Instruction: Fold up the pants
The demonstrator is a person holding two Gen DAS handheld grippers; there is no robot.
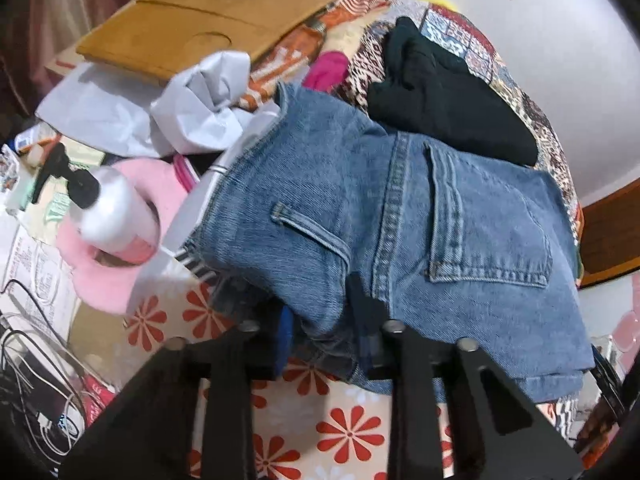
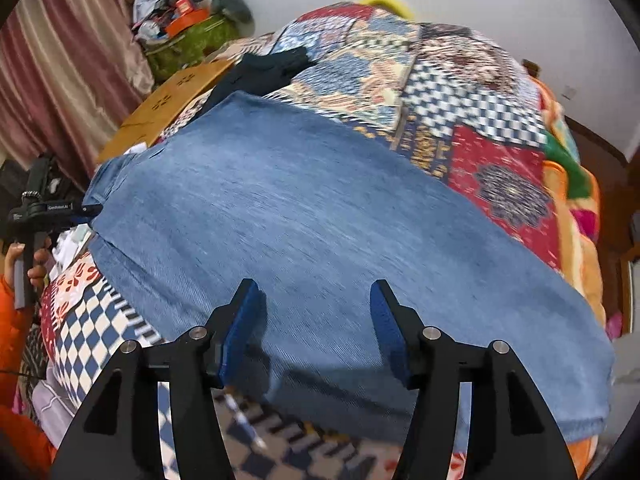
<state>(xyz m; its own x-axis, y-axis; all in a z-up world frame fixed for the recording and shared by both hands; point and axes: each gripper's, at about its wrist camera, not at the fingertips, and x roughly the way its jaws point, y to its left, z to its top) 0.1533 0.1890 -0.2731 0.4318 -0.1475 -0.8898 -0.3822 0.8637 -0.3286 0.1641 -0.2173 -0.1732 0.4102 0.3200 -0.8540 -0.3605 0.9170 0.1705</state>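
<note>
Meanwhile, the left tool (image 1: 320, 344) pinched the jeans (image 1: 400, 220) at lower centre, apparently to anchor them, while the right tool (image 2: 314, 328), released, hovered over denim.

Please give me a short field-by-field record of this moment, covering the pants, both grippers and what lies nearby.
pants: blue jeans spread on a patchwork quilt, back pocket up
left gripper: at the jeans' waist end, denim lying between and over its fingers; grip unclear
right gripper: open, over the jeans leg, nothing held
nearby: black garment beyond the jeans; wooden tray; pump bottle on a pink cloth; white bag
fold state: the leg lies flat and spread out
</note>
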